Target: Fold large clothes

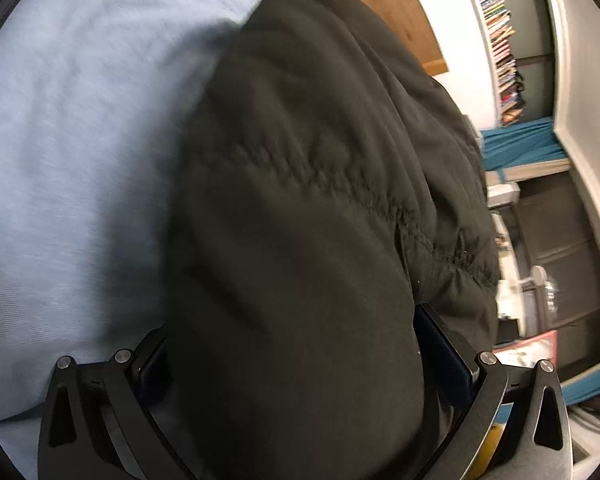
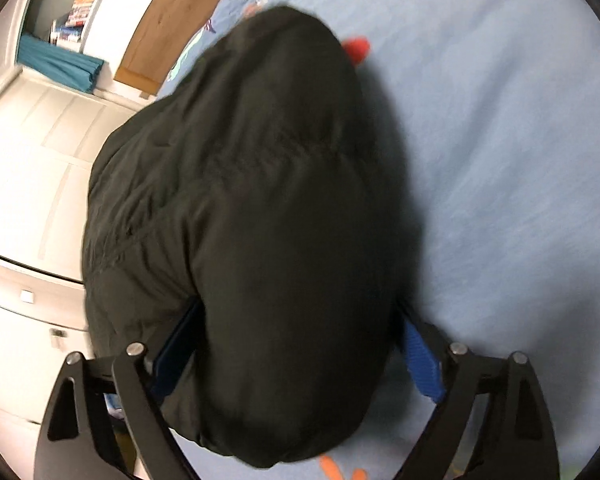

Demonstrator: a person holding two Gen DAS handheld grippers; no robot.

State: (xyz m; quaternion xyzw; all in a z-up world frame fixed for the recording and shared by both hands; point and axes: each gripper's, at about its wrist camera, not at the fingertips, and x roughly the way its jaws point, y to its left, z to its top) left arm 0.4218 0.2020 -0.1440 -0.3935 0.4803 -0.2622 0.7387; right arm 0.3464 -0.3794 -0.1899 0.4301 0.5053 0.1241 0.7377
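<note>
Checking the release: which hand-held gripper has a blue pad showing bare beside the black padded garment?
The right hand-held gripper: its bright blue pad stands bare beside the black padded garment; fabric overlaps both of the left hand-held gripper's pads.

— Garment? 
— Black garment [image 1: 300, 200]: matt woven cloth, puckered along a stitched seam. 
— Surface beneath? 
— Bed sheet [image 1: 60, 140]: pale blue cloth, soft, matt. 
— Tooling? 
— Left gripper [image 1: 300, 364]: matt black plastic arms, bright metal pins; right gripper [image 2: 300, 352] with ribbed blue pads. 
— Headboard [image 1: 384, 0]? 
— Wood-grain, satin.
</note>
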